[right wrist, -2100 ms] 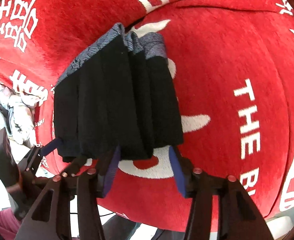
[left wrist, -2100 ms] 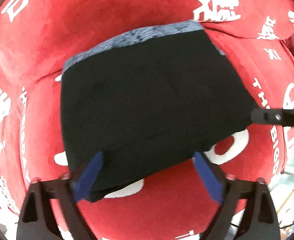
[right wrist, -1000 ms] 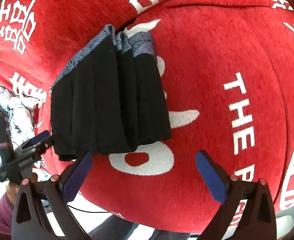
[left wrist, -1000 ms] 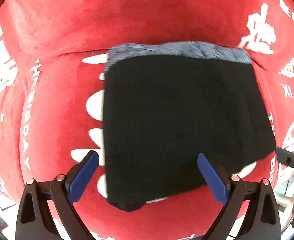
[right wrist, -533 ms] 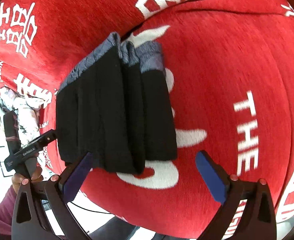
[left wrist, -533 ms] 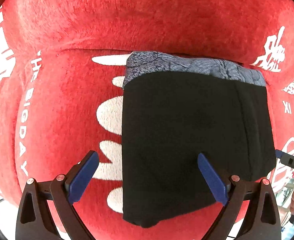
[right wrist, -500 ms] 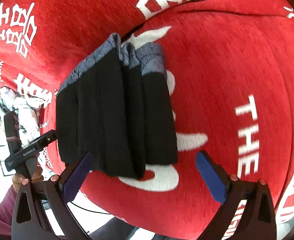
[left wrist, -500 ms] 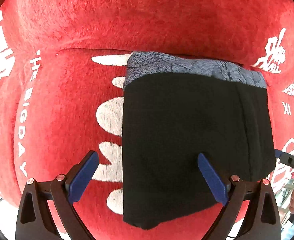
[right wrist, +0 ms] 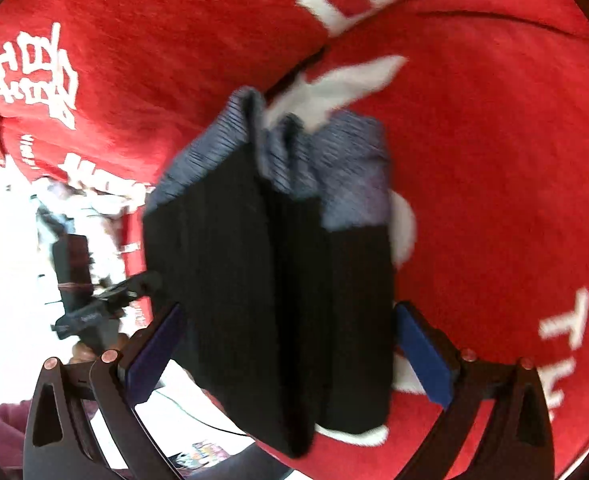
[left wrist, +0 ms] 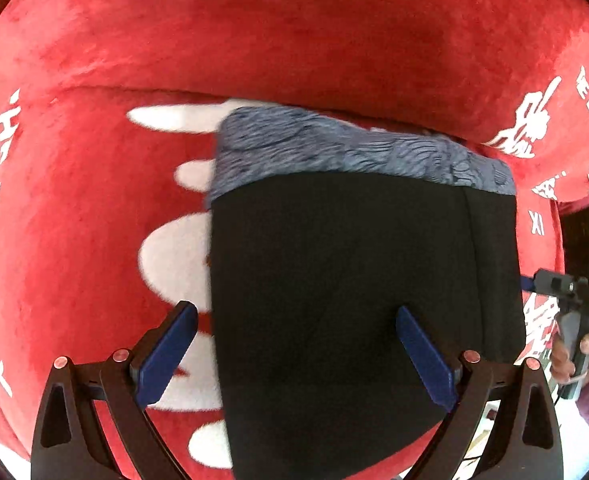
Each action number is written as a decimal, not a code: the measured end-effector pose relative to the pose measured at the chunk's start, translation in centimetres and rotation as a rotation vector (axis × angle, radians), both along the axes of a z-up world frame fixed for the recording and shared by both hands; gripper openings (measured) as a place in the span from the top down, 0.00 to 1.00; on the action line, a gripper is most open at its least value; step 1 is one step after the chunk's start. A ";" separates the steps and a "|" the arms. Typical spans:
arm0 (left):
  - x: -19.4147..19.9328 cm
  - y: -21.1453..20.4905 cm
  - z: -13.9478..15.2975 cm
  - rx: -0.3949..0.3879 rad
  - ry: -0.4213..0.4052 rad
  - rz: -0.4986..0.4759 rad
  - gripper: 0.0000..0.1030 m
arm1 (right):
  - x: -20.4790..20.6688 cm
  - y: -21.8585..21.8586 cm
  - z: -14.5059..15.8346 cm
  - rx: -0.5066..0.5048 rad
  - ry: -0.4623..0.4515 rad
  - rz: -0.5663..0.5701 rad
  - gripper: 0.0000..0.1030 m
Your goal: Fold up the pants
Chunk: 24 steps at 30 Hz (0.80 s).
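Pants (left wrist: pixel 354 300) lie folded between spread jaws.

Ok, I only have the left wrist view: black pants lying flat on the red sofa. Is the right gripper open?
Observer: Yes. The right gripper is wide open, with one finger on either side of the pants' near end, clamping nothing.
Operator: Is the fold tidy on that side?
Observer: Several stacked layers show along that edge, and the grey waistband ends are slightly staggered rather than flush.
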<state>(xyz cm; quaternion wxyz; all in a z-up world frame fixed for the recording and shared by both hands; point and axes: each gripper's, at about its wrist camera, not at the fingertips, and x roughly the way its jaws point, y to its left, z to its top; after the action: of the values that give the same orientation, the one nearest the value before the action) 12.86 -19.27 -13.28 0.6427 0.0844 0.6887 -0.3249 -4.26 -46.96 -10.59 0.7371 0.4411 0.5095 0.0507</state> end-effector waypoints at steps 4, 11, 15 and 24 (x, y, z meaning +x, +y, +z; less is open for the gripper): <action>-0.7 -1.7 -0.5 -0.028 0.019 -0.009 0.00 | 1.3 -0.3 -1.3 0.022 -0.004 0.024 0.00; -0.7 -0.9 -1.6 -0.065 0.078 0.067 0.00 | 1.7 -0.6 -2.2 0.003 0.036 0.000 0.07; -1.5 -0.9 -0.1 -0.082 0.034 0.057 0.19 | 2.1 0.3 -1.7 -0.019 0.056 -0.001 0.40; -3.4 1.8 5.1 -0.145 0.001 0.020 0.47 | -0.2 1.1 1.4 0.078 -0.027 -0.069 0.56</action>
<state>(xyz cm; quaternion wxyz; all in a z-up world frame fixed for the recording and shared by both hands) 9.43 -17.44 -8.15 0.6499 0.0306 0.6644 -0.3678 -4.49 -45.89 -9.20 0.7275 0.4860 0.4817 0.0511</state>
